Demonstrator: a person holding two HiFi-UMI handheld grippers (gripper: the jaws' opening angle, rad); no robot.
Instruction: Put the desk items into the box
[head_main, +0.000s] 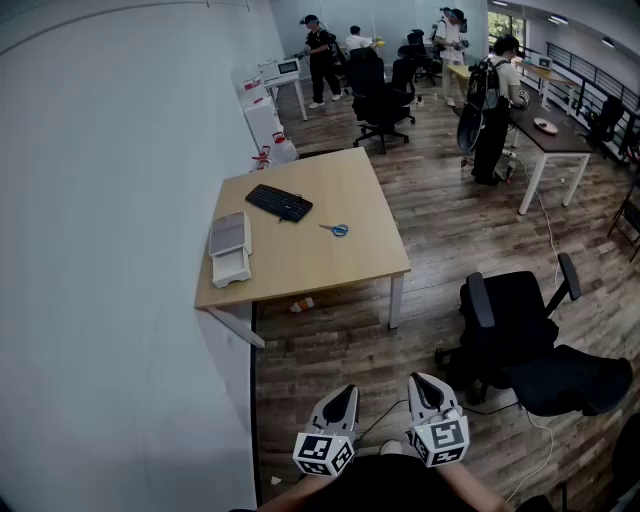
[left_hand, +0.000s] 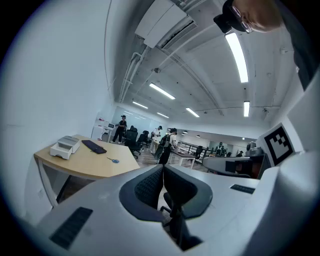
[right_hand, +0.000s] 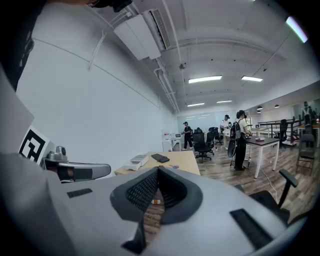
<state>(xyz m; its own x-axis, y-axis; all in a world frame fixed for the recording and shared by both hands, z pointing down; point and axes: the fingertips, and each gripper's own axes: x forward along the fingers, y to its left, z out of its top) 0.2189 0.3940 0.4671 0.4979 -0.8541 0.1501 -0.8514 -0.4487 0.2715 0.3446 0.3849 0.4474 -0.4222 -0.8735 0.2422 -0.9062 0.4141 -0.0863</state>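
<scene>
A wooden desk (head_main: 350, 260) stands ahead of me, a few steps away. On it lie a black keyboard (head_main: 279, 203), blue-handled scissors (head_main: 337, 230) and a white box (head_main: 230, 254) with a grey lid near the left edge. My left gripper (head_main: 340, 393) and right gripper (head_main: 419, 381) hang low in front of my body, far short of the desk. Both are shut with nothing between the pads. The left gripper view shows the keyboard (left_hand: 94, 146), scissors (left_hand: 114, 160) and box (left_hand: 65, 146) beyond its shut gripper (left_hand: 162, 168). The right gripper (right_hand: 157, 170) points toward the desk (right_hand: 181, 162).
A white wall runs along the left. A black office chair (head_main: 525, 335) stands to the right of the desk on the wood floor. A small object (head_main: 302, 304) lies on the floor under the desk. Several people, chairs and another desk (head_main: 550, 135) are farther back.
</scene>
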